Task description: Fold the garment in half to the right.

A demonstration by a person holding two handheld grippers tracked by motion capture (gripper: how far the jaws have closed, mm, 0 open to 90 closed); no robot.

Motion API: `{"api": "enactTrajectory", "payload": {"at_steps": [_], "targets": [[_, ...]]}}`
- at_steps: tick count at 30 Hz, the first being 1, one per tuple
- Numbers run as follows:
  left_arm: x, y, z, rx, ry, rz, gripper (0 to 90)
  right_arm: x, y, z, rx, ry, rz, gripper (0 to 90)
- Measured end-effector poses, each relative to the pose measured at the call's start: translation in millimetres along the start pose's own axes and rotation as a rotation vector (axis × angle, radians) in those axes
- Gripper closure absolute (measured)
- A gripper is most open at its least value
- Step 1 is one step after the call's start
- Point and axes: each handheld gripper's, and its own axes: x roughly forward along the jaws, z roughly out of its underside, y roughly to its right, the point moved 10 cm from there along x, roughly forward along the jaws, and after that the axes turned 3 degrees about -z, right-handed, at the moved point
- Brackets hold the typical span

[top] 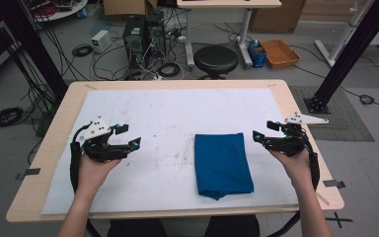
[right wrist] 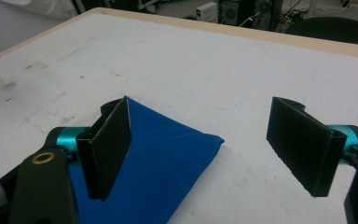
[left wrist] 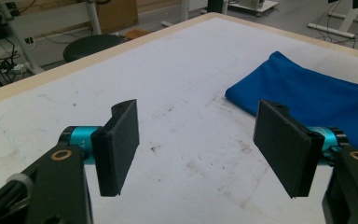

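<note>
High view: folded blue cloth (top: 223,164) looks soft and light between the wide-open left gripper (top: 127,135) and right gripper (top: 265,132); pinch a corner.

In the right gripper view, the folded blue cloth (right wrist: 163,158) runs off the bottom edge, and a black jaw covers its left part. In the left gripper view, its far end leaves the right edge.
</note>
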Motion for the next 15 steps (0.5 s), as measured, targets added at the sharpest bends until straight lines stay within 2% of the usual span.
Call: {"api": "enactTrajectory", "payload": {"at_steps": [15], "targets": [[1.6, -1.1, 2.7, -0.007, -0.02, 0.003, 31.3, 0.8, 1.8, 2.6, 0.005, -0.012, -0.002, 21.9]]}}
